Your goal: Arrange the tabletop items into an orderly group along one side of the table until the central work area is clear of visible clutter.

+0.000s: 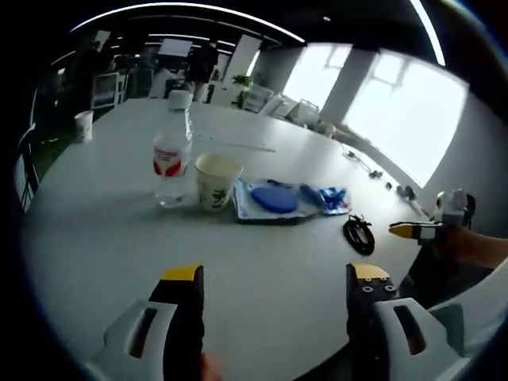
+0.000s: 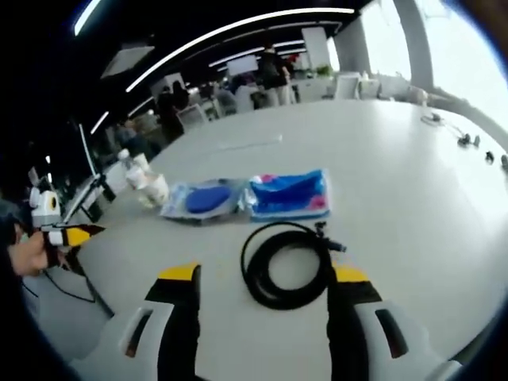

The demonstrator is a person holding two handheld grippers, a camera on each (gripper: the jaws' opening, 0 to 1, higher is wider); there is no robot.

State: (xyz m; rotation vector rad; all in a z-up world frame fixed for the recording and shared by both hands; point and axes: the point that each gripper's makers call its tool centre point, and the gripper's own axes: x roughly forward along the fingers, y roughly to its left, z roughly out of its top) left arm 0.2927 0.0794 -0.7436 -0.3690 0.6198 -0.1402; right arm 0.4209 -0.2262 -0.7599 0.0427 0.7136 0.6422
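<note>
One coiled black cable lies on the bench between my spread right gripper jaws. It looks light and floppy; I judge pinching the bundled loop best.

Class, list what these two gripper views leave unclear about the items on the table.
- Paper cup, left gripper view: inside hidden by its wall.
- Blue packet, right gripper view: print blurred.
- Water bottle, right gripper view: too small, label unreadable.
- Black cable coil, left gripper view: too small to trace ends.

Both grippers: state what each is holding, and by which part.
Nothing is held. The left gripper is open over bare table; the right gripper is open around the cable coil, not clamped.
</note>
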